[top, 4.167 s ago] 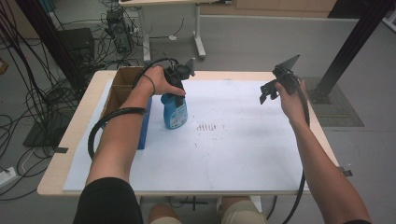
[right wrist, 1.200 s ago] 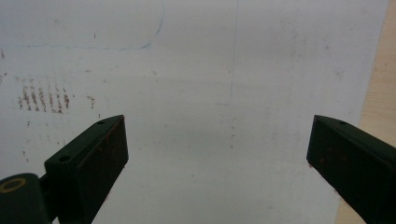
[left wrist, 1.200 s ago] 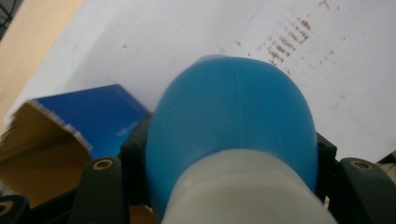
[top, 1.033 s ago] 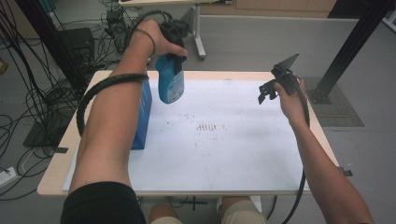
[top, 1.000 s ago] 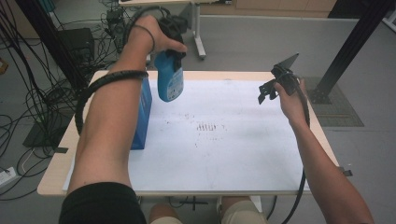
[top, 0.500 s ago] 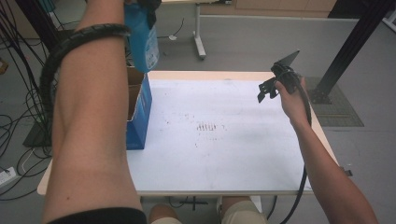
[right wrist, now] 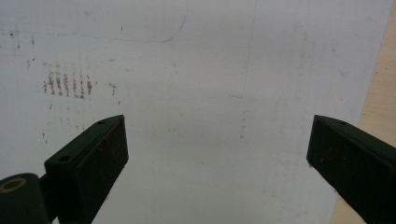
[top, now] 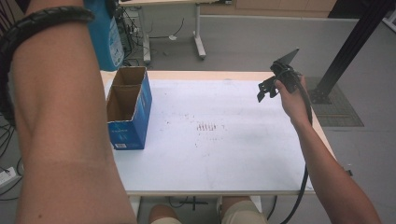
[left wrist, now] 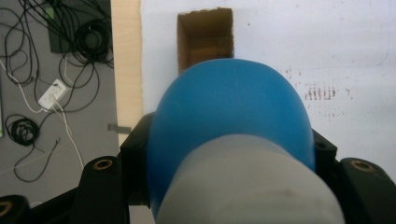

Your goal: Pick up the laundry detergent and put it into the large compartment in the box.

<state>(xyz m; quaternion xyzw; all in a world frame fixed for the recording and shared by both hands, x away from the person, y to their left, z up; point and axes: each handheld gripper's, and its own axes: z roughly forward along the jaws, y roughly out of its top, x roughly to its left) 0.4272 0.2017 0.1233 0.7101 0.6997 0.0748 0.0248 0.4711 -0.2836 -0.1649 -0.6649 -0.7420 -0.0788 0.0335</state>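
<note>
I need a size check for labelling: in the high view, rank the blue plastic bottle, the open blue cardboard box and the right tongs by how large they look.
1. Open blue cardboard box, largest.
2. Blue plastic bottle; cut off by the frame's top edge and raised close to the camera, so this rank is unsure.
3. Black right tongs, smallest.

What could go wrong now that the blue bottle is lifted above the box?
1. The blue bottle is held in the left claw by its rounded body, so it might slip or swivel as it moves.
2. The cardboard box has a narrow opening and stands near the table edge; a misaligned descent could catch its rim and tip or push it off.
3. The right claw hangs open off to the side, so nothing steadies the box.
</note>
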